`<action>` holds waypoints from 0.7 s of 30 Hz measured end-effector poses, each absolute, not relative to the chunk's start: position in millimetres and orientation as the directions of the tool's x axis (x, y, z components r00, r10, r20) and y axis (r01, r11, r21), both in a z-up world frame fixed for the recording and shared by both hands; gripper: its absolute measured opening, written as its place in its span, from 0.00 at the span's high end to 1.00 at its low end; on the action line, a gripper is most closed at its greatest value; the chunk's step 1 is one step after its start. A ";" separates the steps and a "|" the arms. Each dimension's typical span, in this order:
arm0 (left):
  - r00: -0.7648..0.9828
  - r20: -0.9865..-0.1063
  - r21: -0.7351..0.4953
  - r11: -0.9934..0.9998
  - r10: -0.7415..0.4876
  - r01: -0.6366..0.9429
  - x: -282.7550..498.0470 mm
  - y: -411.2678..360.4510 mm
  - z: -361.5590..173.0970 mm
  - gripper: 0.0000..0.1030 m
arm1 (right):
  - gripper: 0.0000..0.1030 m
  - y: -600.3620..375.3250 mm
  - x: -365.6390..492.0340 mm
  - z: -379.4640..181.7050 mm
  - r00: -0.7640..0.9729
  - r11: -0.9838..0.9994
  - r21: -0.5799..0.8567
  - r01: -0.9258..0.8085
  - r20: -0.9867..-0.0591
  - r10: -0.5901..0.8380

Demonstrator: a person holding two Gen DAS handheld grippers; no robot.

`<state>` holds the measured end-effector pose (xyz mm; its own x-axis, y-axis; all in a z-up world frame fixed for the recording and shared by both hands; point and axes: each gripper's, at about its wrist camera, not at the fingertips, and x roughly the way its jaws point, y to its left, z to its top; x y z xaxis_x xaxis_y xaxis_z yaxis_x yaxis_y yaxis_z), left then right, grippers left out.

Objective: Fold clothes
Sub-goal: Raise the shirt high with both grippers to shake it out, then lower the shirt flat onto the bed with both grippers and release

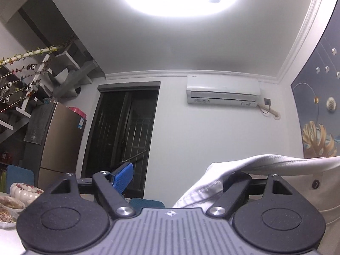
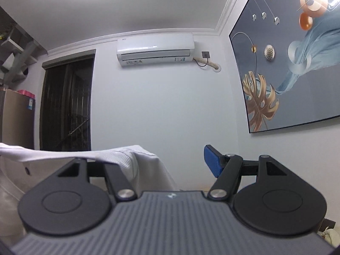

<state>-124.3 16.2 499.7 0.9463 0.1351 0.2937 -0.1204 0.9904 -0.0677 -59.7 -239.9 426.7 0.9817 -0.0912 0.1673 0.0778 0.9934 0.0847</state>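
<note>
A white polo shirt with dark buttons hangs lifted in the air between the two grippers, which both point up toward the far wall. In the left wrist view the shirt (image 1: 265,176) drapes over the right finger and hides its pad; the left blue pad (image 1: 123,177) stands far apart, so my left gripper (image 1: 176,178) is open. In the right wrist view the shirt (image 2: 131,161) drapes over the left finger; the right blue pad (image 2: 212,161) is bare and wide apart, so my right gripper (image 2: 170,163) is open too.
A far wall with an air conditioner (image 1: 223,92) and a dark door (image 1: 123,136). A fridge (image 1: 61,142) and shelves stand at left. Bowls of food (image 1: 12,206) sit on a table at lower left. A large painting (image 2: 293,63) hangs on the right wall.
</note>
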 end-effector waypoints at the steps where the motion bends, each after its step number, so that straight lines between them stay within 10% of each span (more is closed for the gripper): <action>1: 0.954 0.270 -0.062 0.991 0.128 -0.115 -121.3 17.6 503.2 0.20 | 0.35 -241.6 -57.7 425.8 0.985 0.994 0.084 0.075 0.150 -0.087; 21: 0.985 -0.167 -0.109 0.992 0.050 -0.069 295.0 -8.9 238.9 0.20 | 0.35 -273.1 284.6 194.5 0.945 0.974 0.103 0.203 -0.283 -0.167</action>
<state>295.0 -8.9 238.9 0.9847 0.0500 -0.1672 -0.0689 0.9916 -0.1091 284.6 -273.1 194.5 0.9446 -0.1668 -0.2827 0.2029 0.9737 0.1034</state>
